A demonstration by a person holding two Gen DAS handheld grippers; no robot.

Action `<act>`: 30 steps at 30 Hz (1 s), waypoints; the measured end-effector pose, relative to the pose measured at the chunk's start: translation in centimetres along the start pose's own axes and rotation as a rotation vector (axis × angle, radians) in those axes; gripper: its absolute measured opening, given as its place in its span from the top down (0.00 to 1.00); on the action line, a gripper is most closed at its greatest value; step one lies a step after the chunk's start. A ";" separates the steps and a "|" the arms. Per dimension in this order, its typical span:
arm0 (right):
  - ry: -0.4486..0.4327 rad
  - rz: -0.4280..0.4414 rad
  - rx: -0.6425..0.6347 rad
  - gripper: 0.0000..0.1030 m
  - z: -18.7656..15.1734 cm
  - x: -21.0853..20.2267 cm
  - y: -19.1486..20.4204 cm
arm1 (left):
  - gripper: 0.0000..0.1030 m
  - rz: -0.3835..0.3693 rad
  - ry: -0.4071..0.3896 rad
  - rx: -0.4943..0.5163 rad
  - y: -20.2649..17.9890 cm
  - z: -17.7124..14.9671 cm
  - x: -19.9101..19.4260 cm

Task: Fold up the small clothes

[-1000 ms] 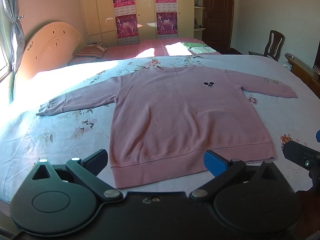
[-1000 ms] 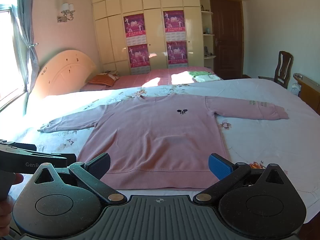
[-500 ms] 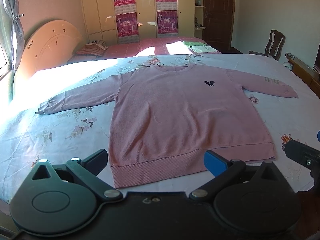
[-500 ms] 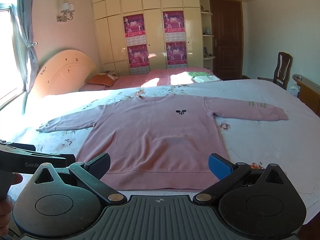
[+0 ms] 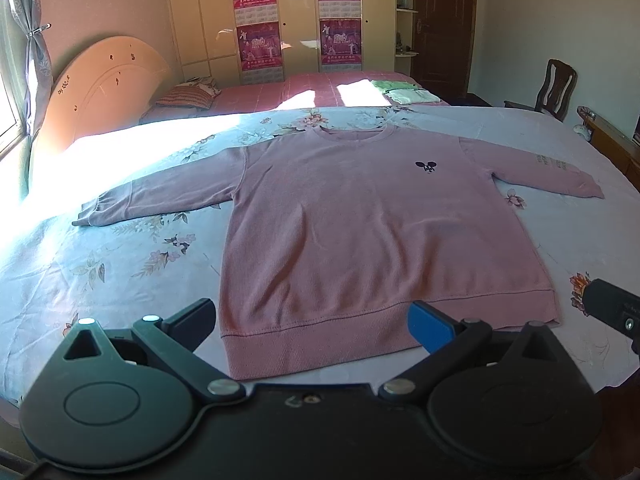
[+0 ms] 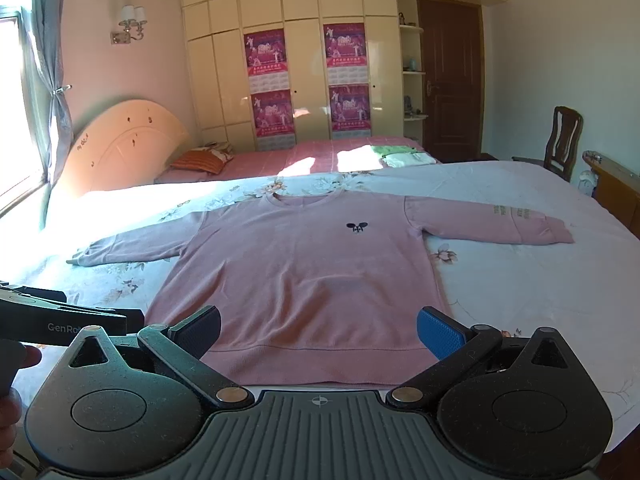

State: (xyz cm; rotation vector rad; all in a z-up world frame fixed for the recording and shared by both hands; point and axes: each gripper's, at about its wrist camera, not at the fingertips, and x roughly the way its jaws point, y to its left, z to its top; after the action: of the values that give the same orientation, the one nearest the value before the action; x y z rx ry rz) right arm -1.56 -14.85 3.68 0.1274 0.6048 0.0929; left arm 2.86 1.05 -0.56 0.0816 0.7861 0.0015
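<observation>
Holding both tools above the near edge of the bed [image 5: 100, 264], you have the left gripper [image 5: 312, 322] and right gripper [image 6: 318, 330] spread wide, gripping nothing. Your pink sweatshirt [image 5: 360, 220] lies flat at twelve o'clock, sleeves out toward nine and three, hem nearest you.
</observation>
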 end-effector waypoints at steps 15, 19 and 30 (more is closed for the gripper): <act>0.000 0.002 -0.051 0.00 0.6 2.2 -0.4 | 0.00 0.011 0.025 -0.021 -0.5 1.3 2.2; 0.012 -0.007 -0.066 0.00 0.7 3.2 -0.8 | 0.01 0.021 0.023 -0.067 -0.3 1.9 3.1; 0.041 -0.024 -0.080 0.00 1.4 7.1 -3.0 | 0.01 0.034 0.041 -0.052 -1.4 3.8 6.1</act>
State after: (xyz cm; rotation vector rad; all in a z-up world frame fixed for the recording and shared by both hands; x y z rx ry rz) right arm 5.19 -17.04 0.46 0.0413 0.6420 0.0963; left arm 9.79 -0.44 -2.34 0.0460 0.8246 0.0564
